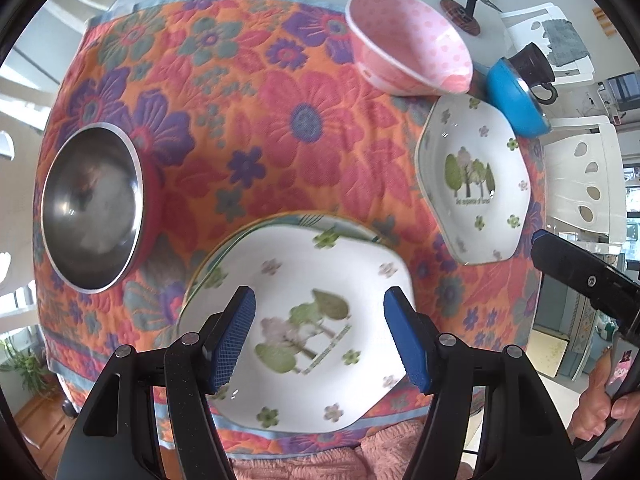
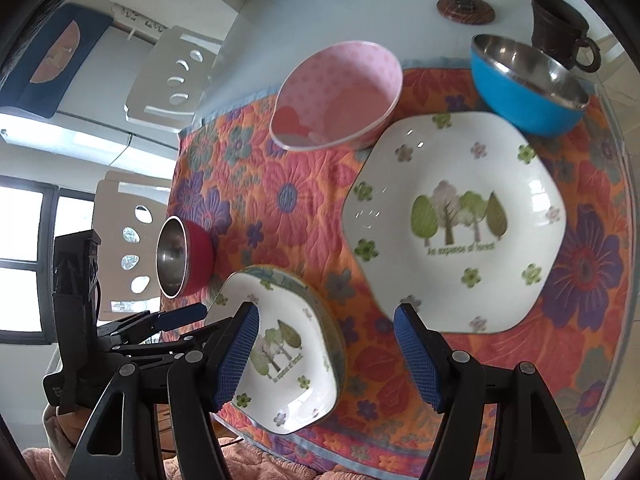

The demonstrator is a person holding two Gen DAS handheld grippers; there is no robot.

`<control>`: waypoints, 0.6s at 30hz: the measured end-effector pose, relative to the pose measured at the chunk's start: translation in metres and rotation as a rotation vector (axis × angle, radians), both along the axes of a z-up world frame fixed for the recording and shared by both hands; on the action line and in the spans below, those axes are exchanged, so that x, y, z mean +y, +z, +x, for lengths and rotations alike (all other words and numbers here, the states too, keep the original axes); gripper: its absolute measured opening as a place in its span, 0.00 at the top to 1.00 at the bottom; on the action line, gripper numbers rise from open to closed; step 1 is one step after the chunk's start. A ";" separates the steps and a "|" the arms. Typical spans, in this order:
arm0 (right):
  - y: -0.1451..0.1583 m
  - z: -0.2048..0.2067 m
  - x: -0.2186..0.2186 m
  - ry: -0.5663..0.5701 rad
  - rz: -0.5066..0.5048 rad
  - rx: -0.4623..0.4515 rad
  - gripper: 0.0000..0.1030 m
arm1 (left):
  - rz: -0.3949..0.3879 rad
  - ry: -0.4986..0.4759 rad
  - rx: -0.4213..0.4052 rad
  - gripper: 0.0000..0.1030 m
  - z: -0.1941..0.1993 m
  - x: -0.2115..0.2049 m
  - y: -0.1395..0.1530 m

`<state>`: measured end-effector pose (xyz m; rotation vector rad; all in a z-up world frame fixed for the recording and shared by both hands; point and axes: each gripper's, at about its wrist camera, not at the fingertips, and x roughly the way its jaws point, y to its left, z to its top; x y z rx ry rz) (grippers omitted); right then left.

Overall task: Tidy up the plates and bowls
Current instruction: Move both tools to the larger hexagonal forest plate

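Observation:
A white tree-print plate (image 1: 304, 320) lies on top of another plate at the cloth's near edge; it also shows in the right wrist view (image 2: 288, 356). My left gripper (image 1: 320, 336) is open and empty just above it. A second tree-print plate (image 1: 472, 176) (image 2: 456, 220) lies to the right. My right gripper (image 2: 326, 356) is open and empty, between the two plates and above the cloth. A pink dotted bowl (image 1: 408, 44) (image 2: 340, 96), a blue steel bowl (image 1: 516, 96) (image 2: 528, 84) and a red steel bowl (image 1: 92, 208) (image 2: 184, 256) stand on the cloth.
A flowered quilted cloth (image 1: 248, 120) covers the table. A dark cup (image 2: 560, 28) and a small stand on a round base (image 2: 464, 8) sit behind the bowls. White chairs (image 1: 588, 176) stand around the table. The other gripper (image 2: 120, 336) shows at left.

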<state>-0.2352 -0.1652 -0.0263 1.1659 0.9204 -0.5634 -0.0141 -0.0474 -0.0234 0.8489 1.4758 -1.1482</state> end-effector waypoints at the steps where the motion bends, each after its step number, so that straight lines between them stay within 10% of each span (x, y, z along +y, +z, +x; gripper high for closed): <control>1: 0.001 -0.005 -0.006 -0.008 -0.006 0.002 0.33 | -0.001 -0.001 0.002 0.37 -0.003 -0.004 0.000; 18: -0.029 -0.087 -0.064 -0.148 0.025 0.022 0.33 | 0.005 -0.052 0.000 0.37 -0.056 -0.077 -0.011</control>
